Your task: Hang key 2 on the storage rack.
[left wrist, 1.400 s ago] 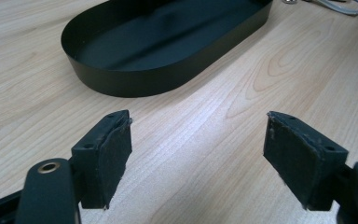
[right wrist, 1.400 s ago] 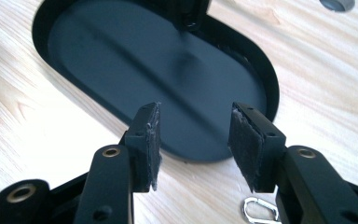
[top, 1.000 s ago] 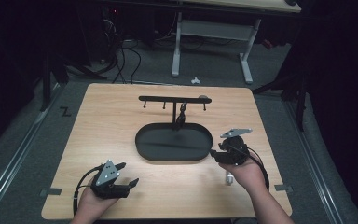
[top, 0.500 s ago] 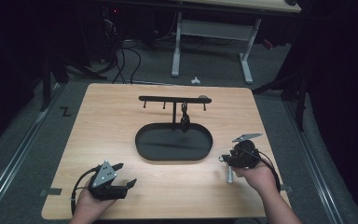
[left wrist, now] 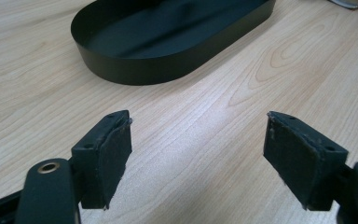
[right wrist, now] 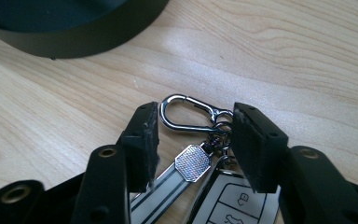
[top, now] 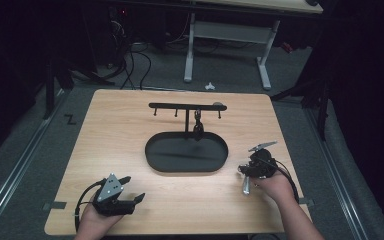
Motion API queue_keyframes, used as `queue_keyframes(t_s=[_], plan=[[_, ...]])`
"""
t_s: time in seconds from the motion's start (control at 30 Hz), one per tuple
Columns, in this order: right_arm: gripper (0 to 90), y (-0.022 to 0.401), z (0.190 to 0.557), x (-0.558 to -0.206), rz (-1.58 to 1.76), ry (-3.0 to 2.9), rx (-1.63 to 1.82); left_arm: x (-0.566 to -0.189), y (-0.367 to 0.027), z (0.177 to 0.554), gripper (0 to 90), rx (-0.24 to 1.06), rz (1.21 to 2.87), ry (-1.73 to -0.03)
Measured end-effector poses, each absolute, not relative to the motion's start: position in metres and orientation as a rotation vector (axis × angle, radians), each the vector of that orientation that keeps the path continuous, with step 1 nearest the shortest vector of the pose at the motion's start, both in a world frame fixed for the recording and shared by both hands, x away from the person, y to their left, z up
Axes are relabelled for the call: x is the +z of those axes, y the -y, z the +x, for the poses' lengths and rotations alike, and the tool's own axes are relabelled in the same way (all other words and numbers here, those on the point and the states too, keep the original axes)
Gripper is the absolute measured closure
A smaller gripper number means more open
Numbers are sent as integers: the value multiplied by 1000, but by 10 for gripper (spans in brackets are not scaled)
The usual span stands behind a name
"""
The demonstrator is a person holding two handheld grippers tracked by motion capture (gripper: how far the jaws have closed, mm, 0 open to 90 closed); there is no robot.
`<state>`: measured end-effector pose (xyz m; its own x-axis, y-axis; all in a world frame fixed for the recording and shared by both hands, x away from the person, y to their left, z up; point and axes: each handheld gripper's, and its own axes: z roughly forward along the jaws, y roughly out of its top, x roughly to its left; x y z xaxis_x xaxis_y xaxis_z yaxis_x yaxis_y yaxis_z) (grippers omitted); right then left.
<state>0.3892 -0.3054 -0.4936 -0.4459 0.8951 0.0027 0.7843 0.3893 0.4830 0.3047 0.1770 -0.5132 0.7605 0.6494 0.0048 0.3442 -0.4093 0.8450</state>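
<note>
A set of keys (top: 246,186) lies on the wooden table, right of the black oval tray (top: 152,160). It has a silver carabiner clip (right wrist: 189,99), a hexagonal tag (right wrist: 192,162) and a white fob (right wrist: 235,200). My right gripper (top: 243,171) (right wrist: 196,126) is low over the keys. Its jaws have just been opening. The clip lies flat between the pads, and I see no grip on it. My left gripper (top: 134,188) (left wrist: 205,140) rests open near the front left edge, with only bare wood between its jaws.
A black hook rail (top: 185,106) stands behind the tray, with a dark keyring (top: 198,127) hanging from it. The tray wall (left wrist: 144,70) (right wrist: 74,42) is close ahead of both grippers. Cables and a desk frame (top: 227,30) lie on the floor beyond the table.
My right gripper has sunk toward the table and shifted slightly right, settling over the keys. The left gripper has stayed put.
</note>
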Motion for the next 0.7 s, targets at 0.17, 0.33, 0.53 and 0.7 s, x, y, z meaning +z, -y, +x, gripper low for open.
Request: queue_keyframes(t_s=[0.17,0.33,0.53,0.7], plan=[[600,301,390,-498,1437,-2403,579,-514,-179,305,239,416,2032,-754],[775,300,395,-499,1426,-2374,591,-515,-180,305,240,413,2034,-754],[718,301,404,-497,1428,-2362,590,-515,-180,305,240,412,2051,-748],[626,304,410,-490,1434,-2356,631,-515,-181,303,241,423,2053,-744]])
